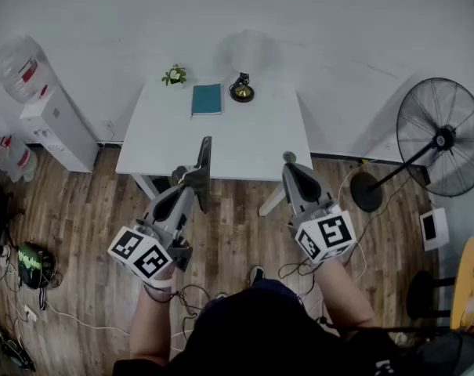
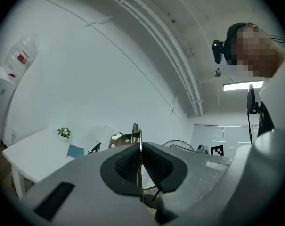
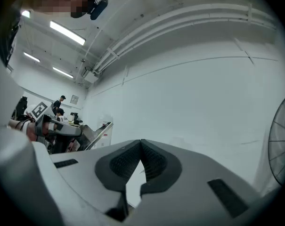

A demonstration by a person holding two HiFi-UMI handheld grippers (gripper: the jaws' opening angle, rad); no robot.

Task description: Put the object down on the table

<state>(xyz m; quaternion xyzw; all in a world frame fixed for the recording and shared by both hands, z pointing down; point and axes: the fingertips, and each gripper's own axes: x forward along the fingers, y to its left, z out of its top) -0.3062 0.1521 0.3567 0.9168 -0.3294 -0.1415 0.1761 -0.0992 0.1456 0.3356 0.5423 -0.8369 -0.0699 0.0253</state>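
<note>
My left gripper (image 1: 196,182) is shut on a thin flat metal plate (image 1: 204,157) that stands on edge and sticks out past the jaws. Both hang in the air above the wooden floor, just in front of the near edge of the white table (image 1: 244,143). In the left gripper view the plate (image 2: 134,135) shows edge-on, pinched between the two pads of that gripper (image 2: 140,147). My right gripper (image 1: 288,161) is held level with it to the right, shut with nothing in it; its pads meet at the tip (image 3: 141,143).
On the far part of the table lie a teal book (image 1: 207,99), a small potted plant (image 1: 174,74) and a dark round object (image 1: 241,91). A standing fan (image 1: 444,135) is at the right, a water dispenser (image 1: 58,120) at the left. Cables lie on the floor.
</note>
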